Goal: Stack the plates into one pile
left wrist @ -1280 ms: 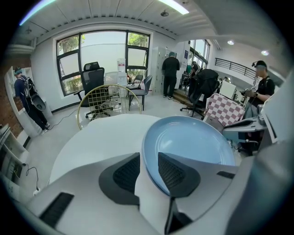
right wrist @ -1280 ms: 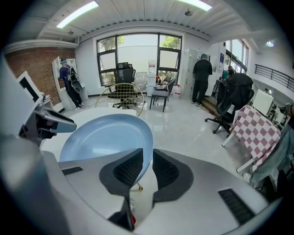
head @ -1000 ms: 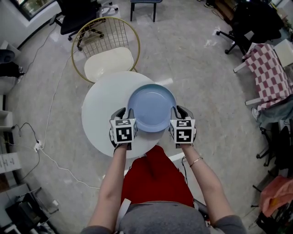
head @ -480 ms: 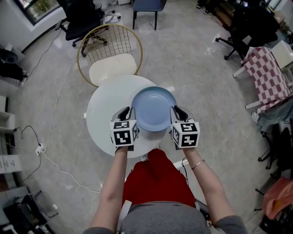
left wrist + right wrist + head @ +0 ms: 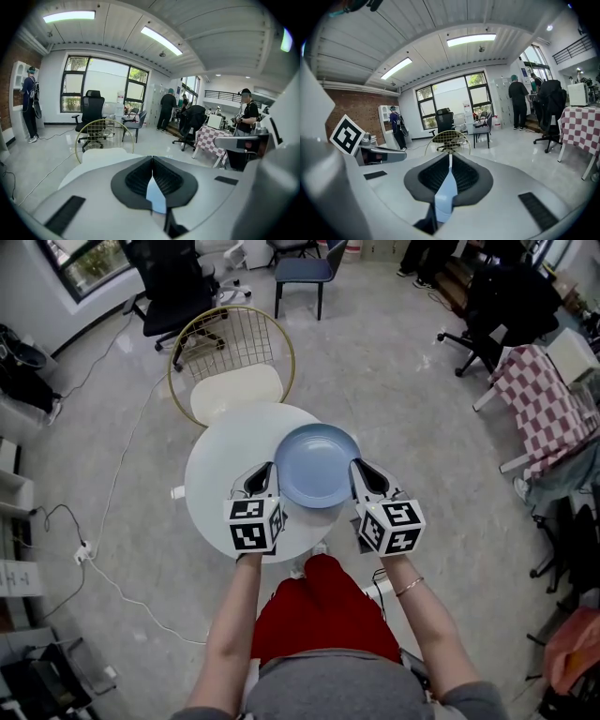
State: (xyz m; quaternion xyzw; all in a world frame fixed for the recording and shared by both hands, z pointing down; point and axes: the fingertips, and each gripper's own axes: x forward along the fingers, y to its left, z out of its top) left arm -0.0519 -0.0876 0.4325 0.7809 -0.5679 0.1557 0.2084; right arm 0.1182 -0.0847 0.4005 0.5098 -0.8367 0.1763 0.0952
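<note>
A light blue plate (image 5: 317,465) lies over the right half of the round white table (image 5: 220,470). My left gripper (image 5: 265,478) is shut on its left rim, and my right gripper (image 5: 362,475) is shut on its right rim. In the left gripper view a blue sliver of the plate (image 5: 156,199) is pinched between the dark pads of the left gripper (image 5: 152,174). The right gripper view shows the same: the plate edge (image 5: 444,197) clamped in the right gripper (image 5: 449,169). Whether the plate rests on the table or hangs just above it I cannot tell.
A gold wire-backed chair (image 5: 232,352) with a cream seat stands right behind the table. Further back are a black office chair (image 5: 173,277) and a blue chair (image 5: 305,268). A checked cloth (image 5: 544,390) hangs at the right. A white cable (image 5: 112,474) runs over the floor at the left. People stand near the windows.
The left jaws have closed onto the plate's left rim. The right gripper has stayed on the right rim. The head view has drawn back a little, so table and plate look smaller.
</note>
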